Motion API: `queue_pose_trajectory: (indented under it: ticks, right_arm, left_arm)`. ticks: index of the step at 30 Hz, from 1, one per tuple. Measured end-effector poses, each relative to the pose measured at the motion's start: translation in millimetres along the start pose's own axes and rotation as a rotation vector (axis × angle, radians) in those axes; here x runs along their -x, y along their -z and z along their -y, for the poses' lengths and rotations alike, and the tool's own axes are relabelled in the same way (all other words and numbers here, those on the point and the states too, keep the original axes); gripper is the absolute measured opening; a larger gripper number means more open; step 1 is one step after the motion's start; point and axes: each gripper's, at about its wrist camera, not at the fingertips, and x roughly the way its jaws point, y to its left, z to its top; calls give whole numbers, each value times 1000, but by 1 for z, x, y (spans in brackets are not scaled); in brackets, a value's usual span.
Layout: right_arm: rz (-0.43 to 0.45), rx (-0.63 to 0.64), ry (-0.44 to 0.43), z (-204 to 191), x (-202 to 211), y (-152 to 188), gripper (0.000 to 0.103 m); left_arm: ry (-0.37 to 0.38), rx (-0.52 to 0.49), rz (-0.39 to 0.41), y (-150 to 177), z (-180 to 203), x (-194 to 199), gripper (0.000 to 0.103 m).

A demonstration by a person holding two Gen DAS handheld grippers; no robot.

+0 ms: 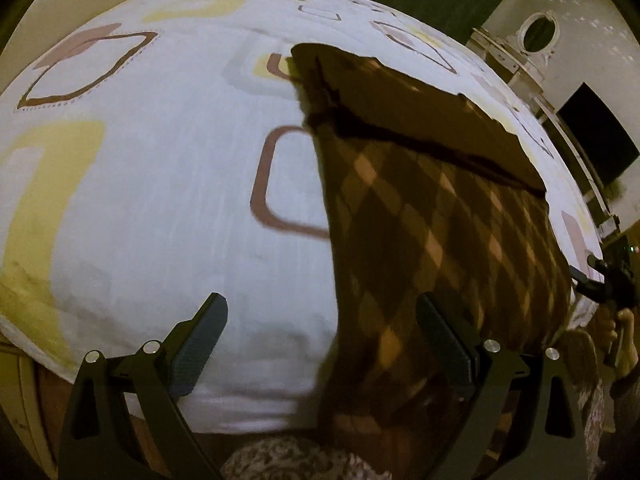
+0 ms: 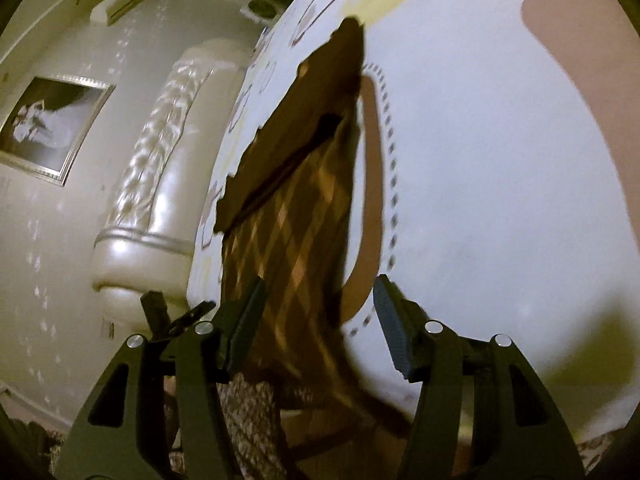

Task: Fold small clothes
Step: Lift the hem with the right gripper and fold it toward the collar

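Spread across a bed covered by a white sheet (image 1: 160, 168) printed with brown and yellow rounded squares: a brown argyle garment (image 1: 440, 216), lying lengthwise with its near end hanging off the mattress edge. Folded back over the far end, a plain dark-brown flap (image 1: 420, 108) with a black seam along its lower border, diamonds in tan and pale orange below it. In the left wrist view, left gripper (image 1: 322, 340) hovering above the near edge of the bed, its 2 fingers (image 1: 200, 344) spread wide, nothing between them; right-hand finger over the garment's left margin, left-hand finger over bare sheet, contact with the cloth impossible to tell. At the far right of that view, part of the other gripper, gripped by a hand (image 1: 624, 332) beside the bed corner. In the right wrist view, right gripper (image 2: 320, 320) likewise parted and released, its 2 fingers (image 2: 394, 328) straddling the garment's near end, holding nothing. Same garment (image 2: 292, 224) running away from the camera, flap (image 2: 280, 160) at the far part, a dotted brown outline on the sheet (image 2: 500, 160) just beside its right side. Beyond the bed on the left, a glossy cream padded headboard (image 2: 160, 168) and a framed picture (image 2: 52, 128) on a pale patterned wall. Below both grippers, a mottled carpet (image 1: 296, 460), blurred.
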Motion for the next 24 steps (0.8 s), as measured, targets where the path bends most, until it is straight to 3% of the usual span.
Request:
queue_pose_trajectory:
  ticks: [5, 15, 20, 24]
  right_arm:
    - [-103, 32, -6, -4, -10, 20, 56]
    - [-204, 45, 29, 1, -13, 43, 56]
    - [-232, 43, 32, 6, -21, 47, 56]
    - [-264, 50, 34, 7, -32, 50, 56]
  left_arm:
    - [85, 10, -36, 11, -7, -3, 94]
    - [292, -5, -137, 18, -3, -23, 94]
    - [340, -46, -177, 20, 14, -28, 94]
    - [306, -108, -216, 22, 32, -36, 91]
